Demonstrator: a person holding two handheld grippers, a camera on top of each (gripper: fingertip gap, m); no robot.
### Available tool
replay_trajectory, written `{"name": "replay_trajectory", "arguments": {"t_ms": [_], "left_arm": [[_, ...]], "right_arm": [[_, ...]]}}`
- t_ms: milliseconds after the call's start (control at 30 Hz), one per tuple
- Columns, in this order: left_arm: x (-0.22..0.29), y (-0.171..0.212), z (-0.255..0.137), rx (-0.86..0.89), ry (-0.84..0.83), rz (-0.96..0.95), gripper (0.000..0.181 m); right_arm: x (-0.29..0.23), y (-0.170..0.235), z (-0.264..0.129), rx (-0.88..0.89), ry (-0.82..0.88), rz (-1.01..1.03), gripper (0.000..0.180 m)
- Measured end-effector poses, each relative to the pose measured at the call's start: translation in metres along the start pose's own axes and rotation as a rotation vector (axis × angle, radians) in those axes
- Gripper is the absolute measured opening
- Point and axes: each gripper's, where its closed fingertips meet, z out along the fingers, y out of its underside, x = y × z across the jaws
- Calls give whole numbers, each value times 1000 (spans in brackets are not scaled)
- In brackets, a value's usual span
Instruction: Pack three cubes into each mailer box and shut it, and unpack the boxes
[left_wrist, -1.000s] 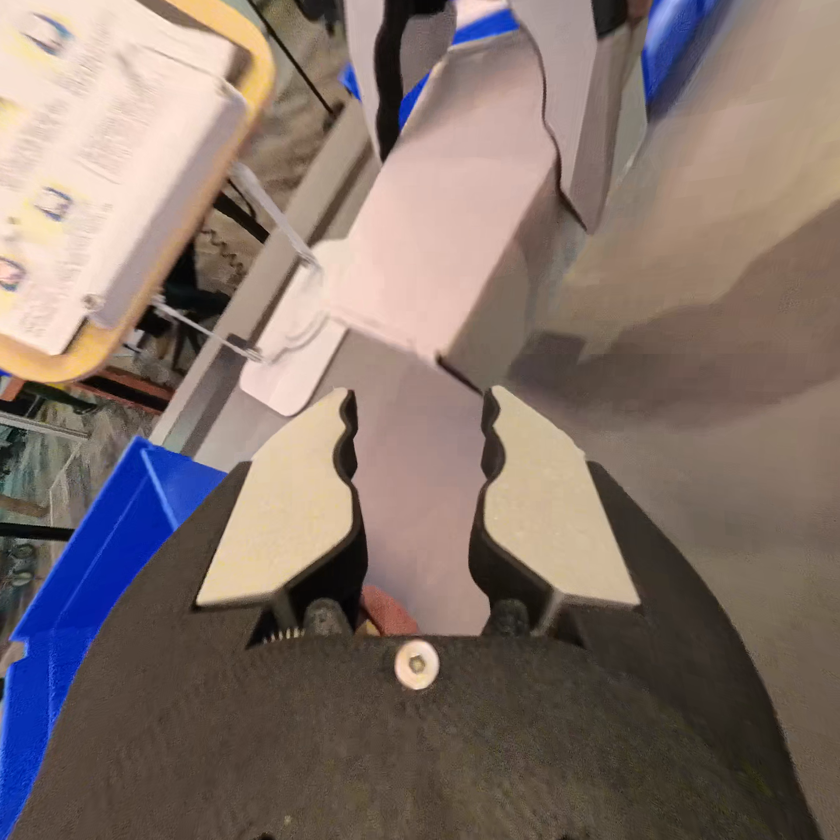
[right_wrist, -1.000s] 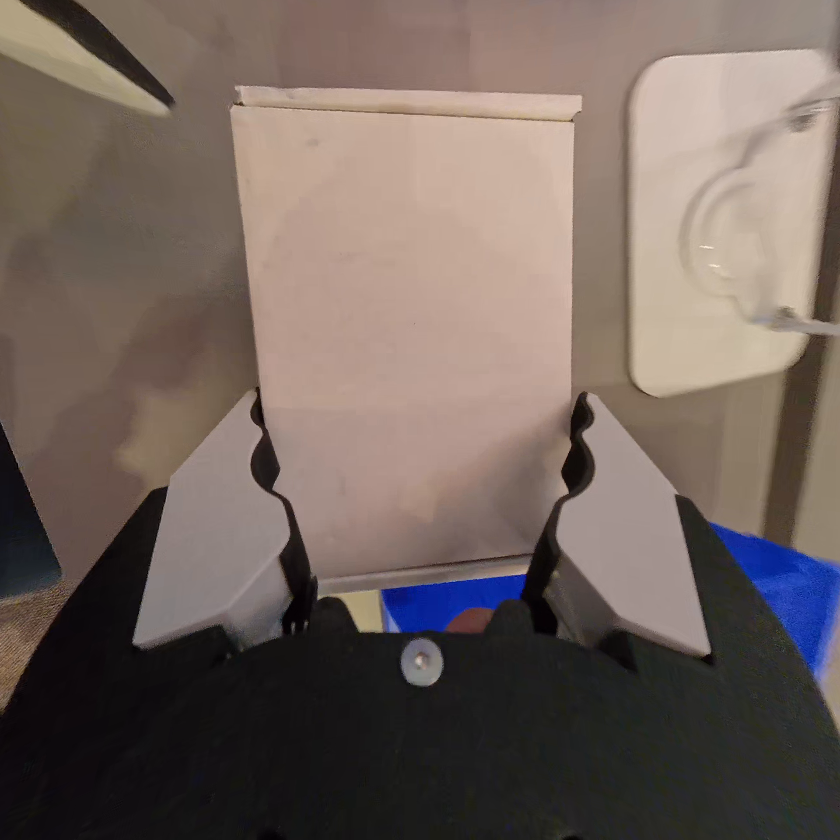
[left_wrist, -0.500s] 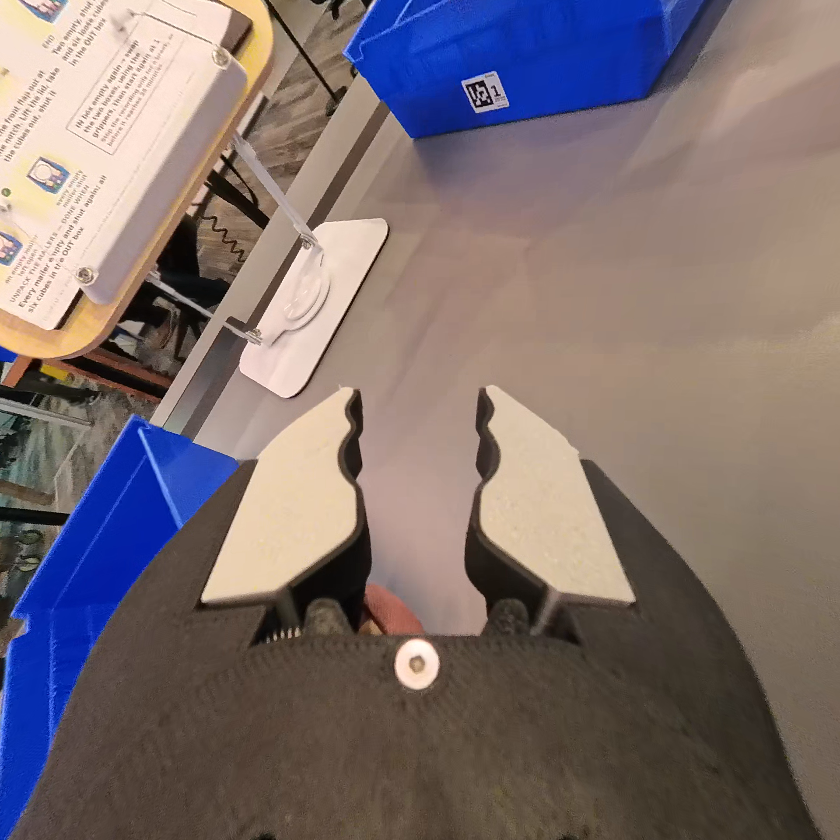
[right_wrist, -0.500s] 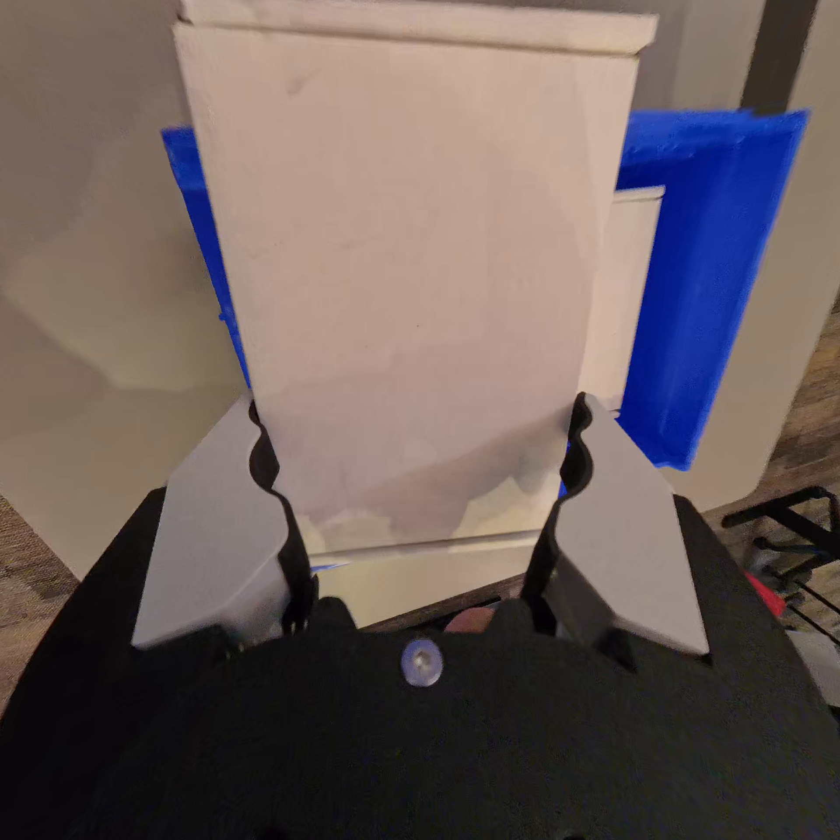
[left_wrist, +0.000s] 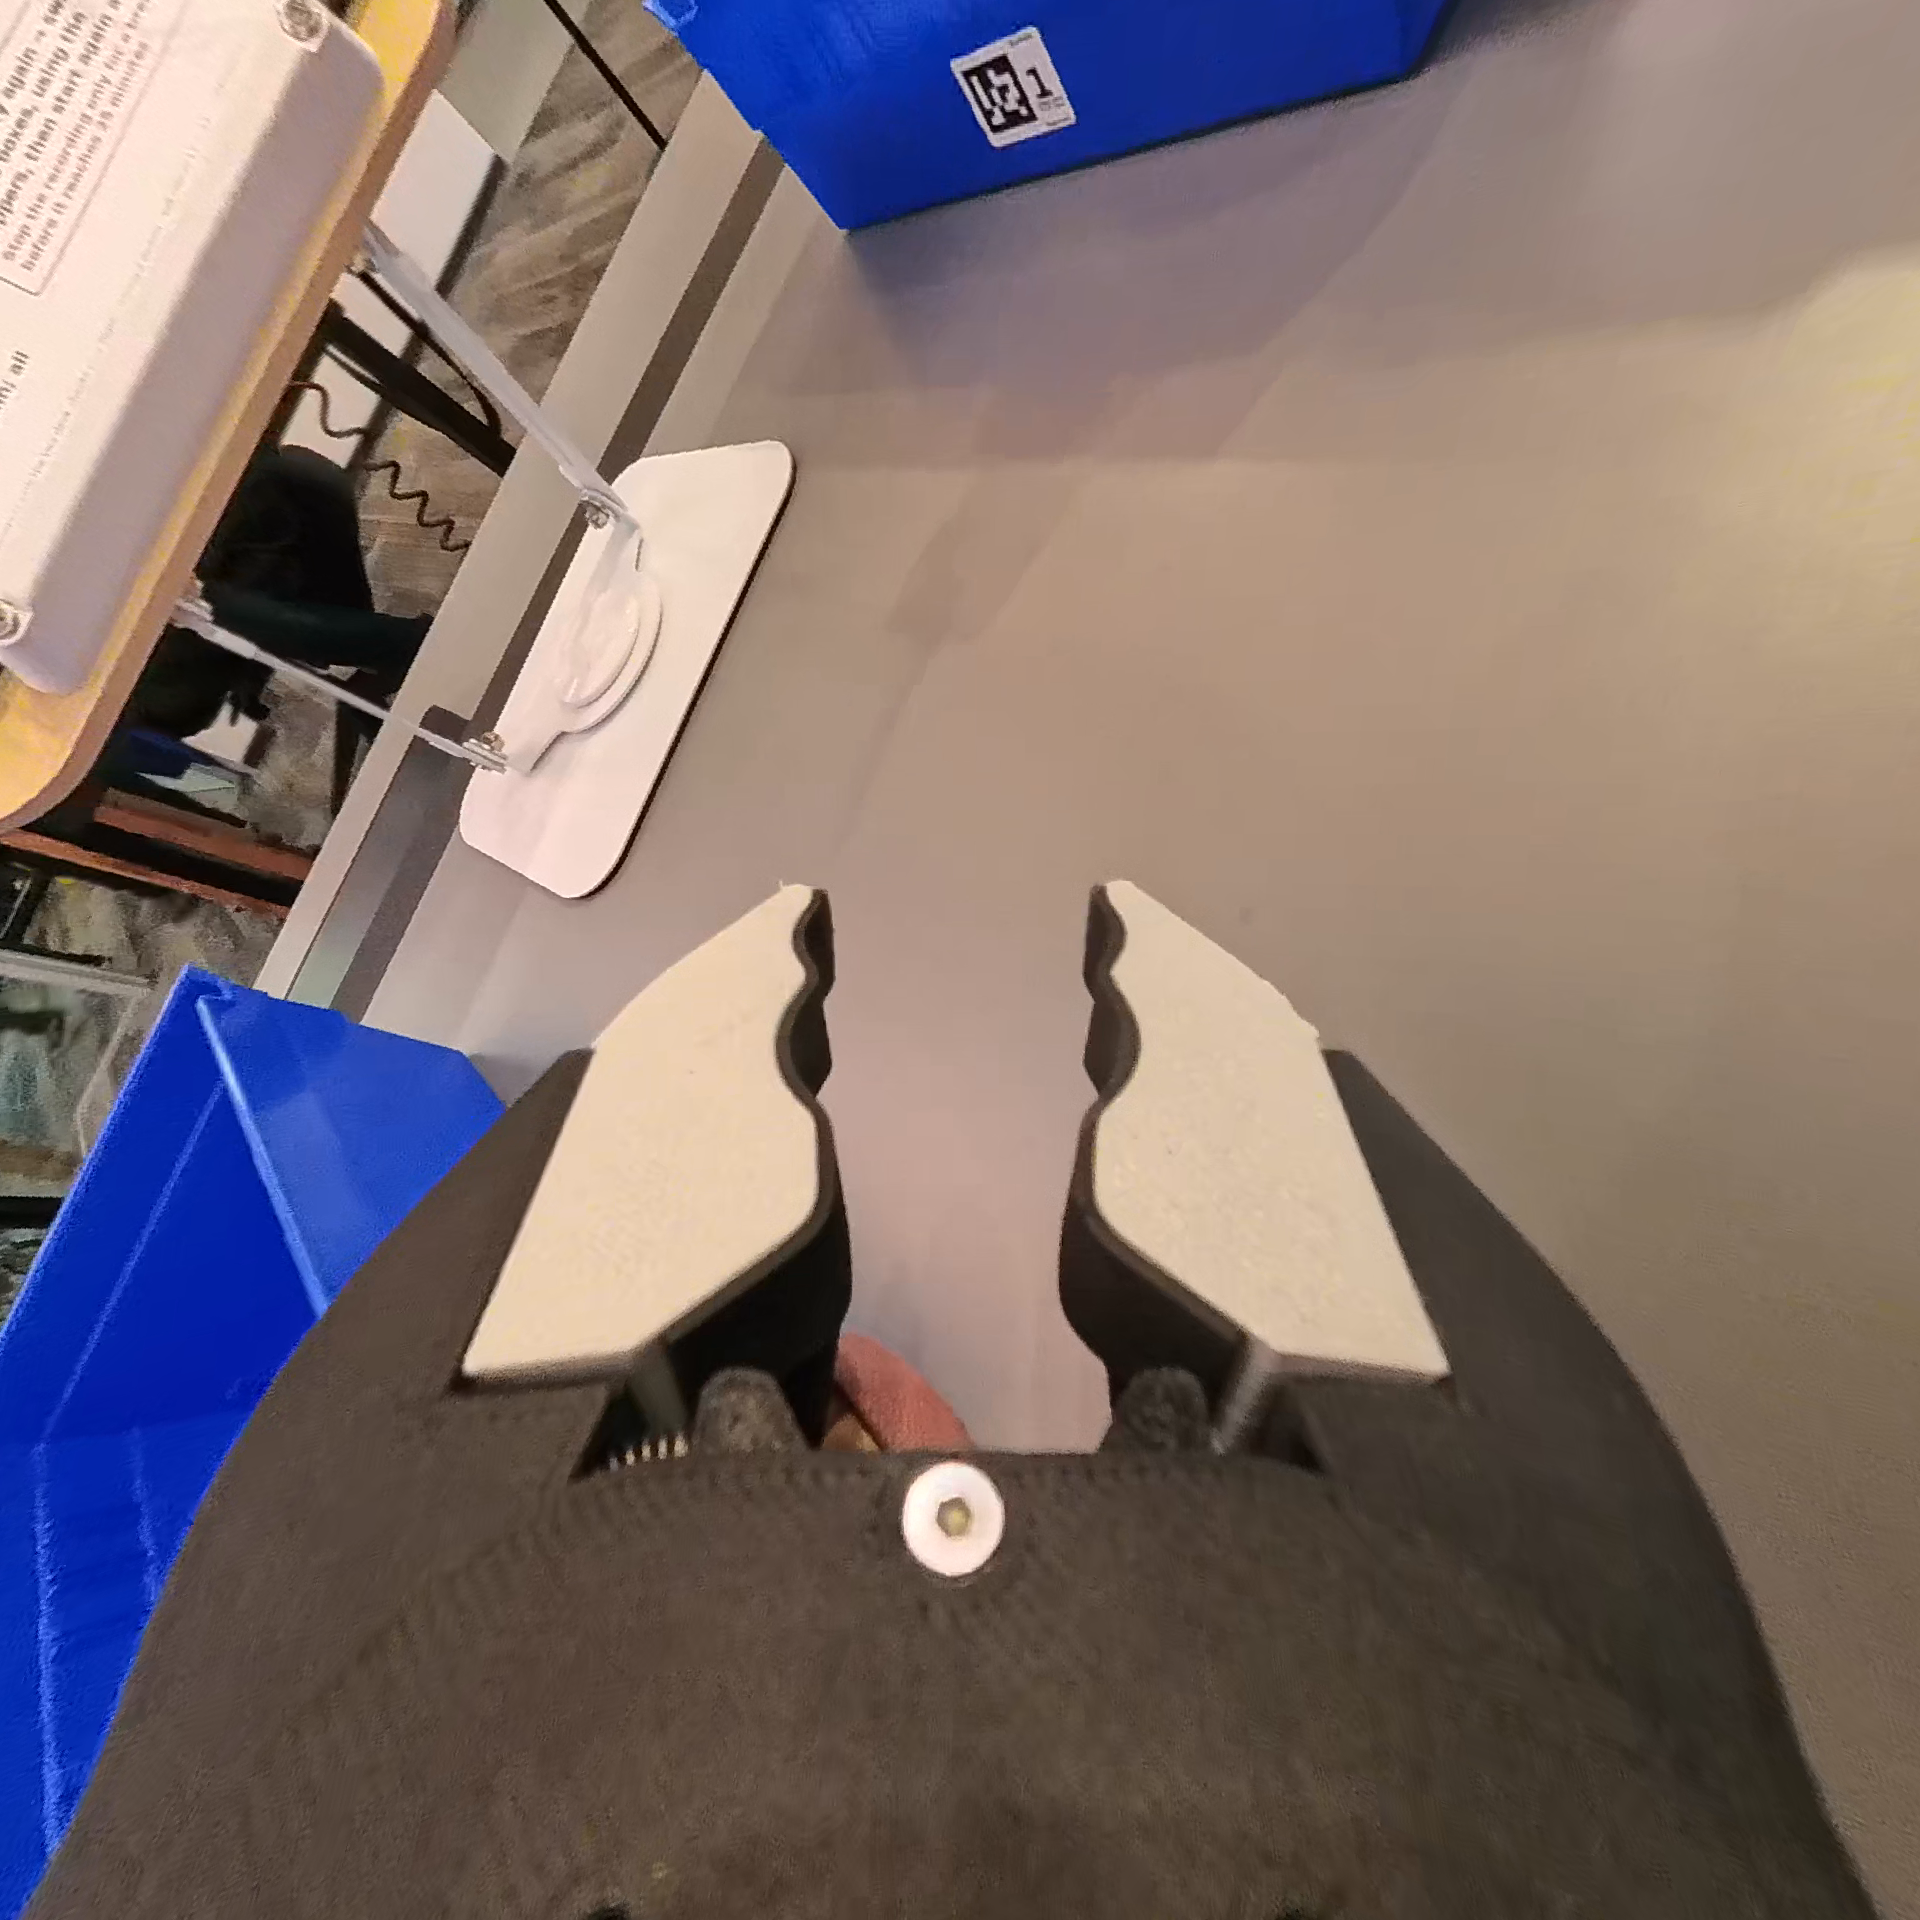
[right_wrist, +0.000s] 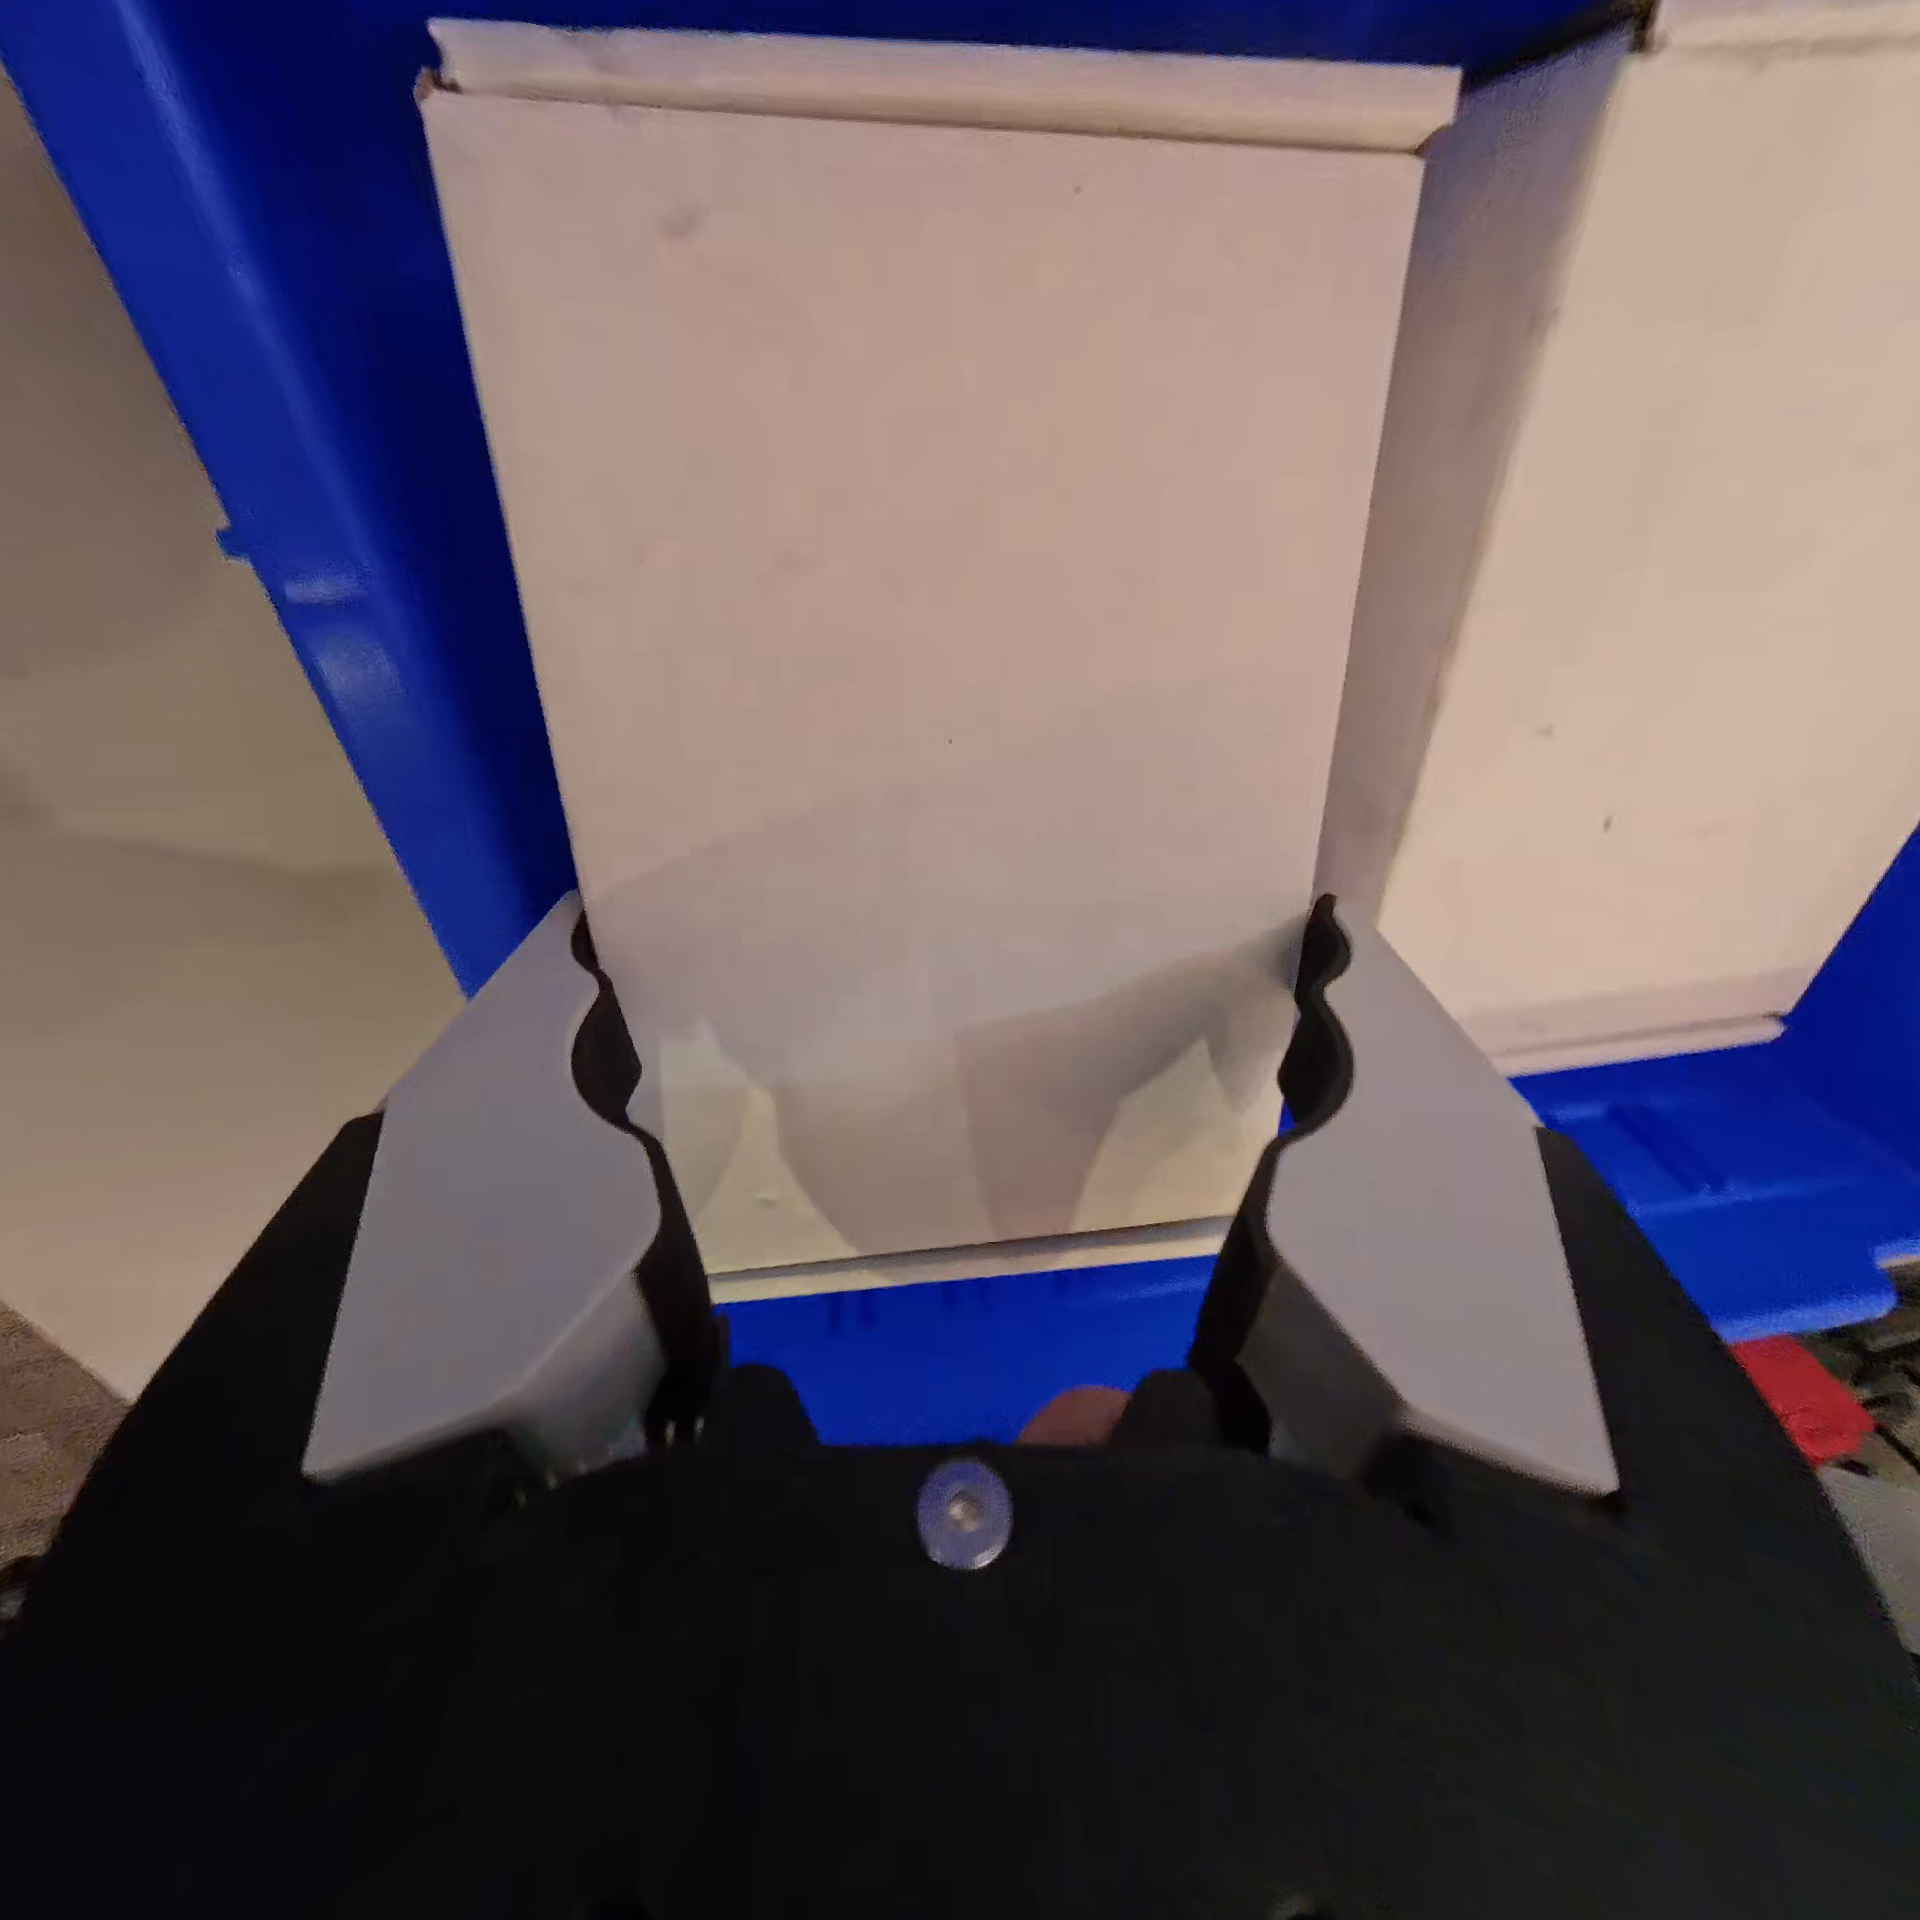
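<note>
My right gripper (right_wrist: 951, 935) clamped a white box (right_wrist: 925, 623) over a blue bin (right_wrist: 301, 416); my left gripper (left_wrist: 956, 914) showed only bare table (left_wrist: 1351, 623), jaws parted, empty. Contents hidden.

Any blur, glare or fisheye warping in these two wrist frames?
Left wrist view: sharp in the middle, table edge bowed by the wide lens, instruction board smeared at the corner. Right wrist view: slight motion blur, soft shadows over the held mailer box, a small highlight on the blue bin.
</note>
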Motion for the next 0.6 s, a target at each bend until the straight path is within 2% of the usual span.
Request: {"name": "replay_trajectory", "arguments": {"t_ms": [67,233,433,533,600], "left_arm": [[3,1,2,-6,11,8,47],[2,0,0,-7,5,25,48],[-25,2,-12,-6,-75,14,51],[-57,11,-25,-35,-162,-38,56],[-84,22,-39,-61,-238,-65,59]], "right_arm": [[1,-12,4,33,8,-9,127],[4,-12,7,-36,63,-19,131],[14,-2,-37,32,184,56,128],[16,19,-56,54,216,183,135],[16,32,-65,84,235,291,131]]}}
